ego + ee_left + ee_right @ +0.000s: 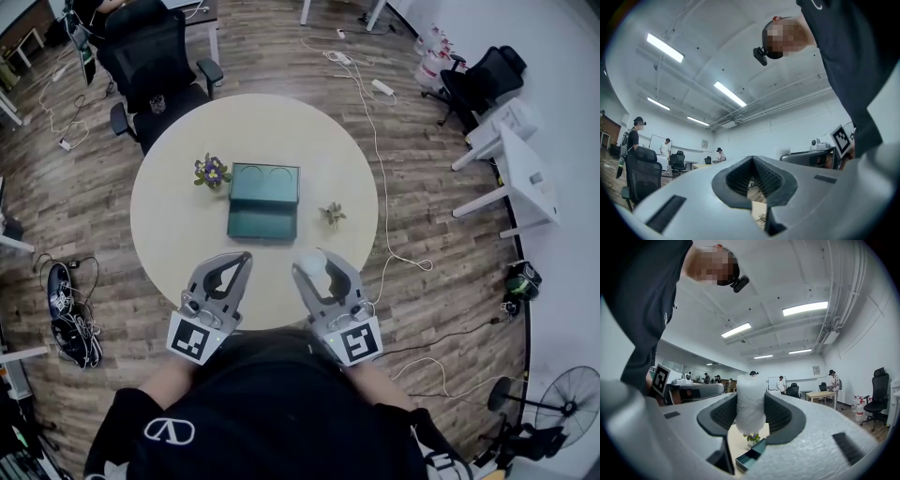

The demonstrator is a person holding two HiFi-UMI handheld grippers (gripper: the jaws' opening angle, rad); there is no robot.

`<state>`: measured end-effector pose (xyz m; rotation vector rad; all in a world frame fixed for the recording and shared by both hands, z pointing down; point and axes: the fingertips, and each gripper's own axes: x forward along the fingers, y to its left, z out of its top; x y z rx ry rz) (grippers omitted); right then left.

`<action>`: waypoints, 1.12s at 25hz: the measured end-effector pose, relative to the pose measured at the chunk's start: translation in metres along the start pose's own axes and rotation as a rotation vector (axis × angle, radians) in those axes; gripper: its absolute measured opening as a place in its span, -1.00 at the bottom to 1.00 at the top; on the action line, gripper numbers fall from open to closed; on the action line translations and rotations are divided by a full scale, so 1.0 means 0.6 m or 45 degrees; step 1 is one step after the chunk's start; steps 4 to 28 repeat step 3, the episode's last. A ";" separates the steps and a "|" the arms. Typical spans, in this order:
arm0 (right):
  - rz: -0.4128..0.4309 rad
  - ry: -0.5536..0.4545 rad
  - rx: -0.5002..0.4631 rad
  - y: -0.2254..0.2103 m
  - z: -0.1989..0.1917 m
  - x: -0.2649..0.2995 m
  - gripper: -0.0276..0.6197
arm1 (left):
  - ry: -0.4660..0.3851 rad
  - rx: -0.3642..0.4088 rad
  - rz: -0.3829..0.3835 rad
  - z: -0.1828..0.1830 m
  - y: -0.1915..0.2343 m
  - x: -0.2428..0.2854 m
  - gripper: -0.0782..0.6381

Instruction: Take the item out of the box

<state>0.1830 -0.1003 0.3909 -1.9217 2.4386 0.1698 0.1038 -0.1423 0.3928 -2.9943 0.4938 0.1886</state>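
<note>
A dark green box (264, 200) lies open in the middle of the round beige table (169, 225); its edge (752, 456) also shows low in the right gripper view. My right gripper (317, 267) is shut on a white, foam-like item (312, 262), which stands upright between the pads (751, 413). It hovers over the table's near edge, in front of the box. My left gripper (242, 262) sits beside it to the left, its jaws (752, 161) closed together with nothing between them.
A small purple flower pot (212, 172) stands left of the box and a tiny plant (332, 215) to its right. A black office chair (155, 66) is behind the table. Cables (375, 141) trail across the wooden floor, and shoes (66, 314) lie at the left.
</note>
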 end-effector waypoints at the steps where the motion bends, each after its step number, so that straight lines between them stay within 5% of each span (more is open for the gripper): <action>1: 0.000 0.000 -0.001 0.000 0.001 0.000 -0.37 | 0.001 0.001 -0.001 0.001 0.000 0.000 -0.77; 28: 0.001 -0.003 -0.002 0.000 0.004 0.002 -0.36 | 0.005 0.001 -0.001 0.002 0.001 0.000 -0.77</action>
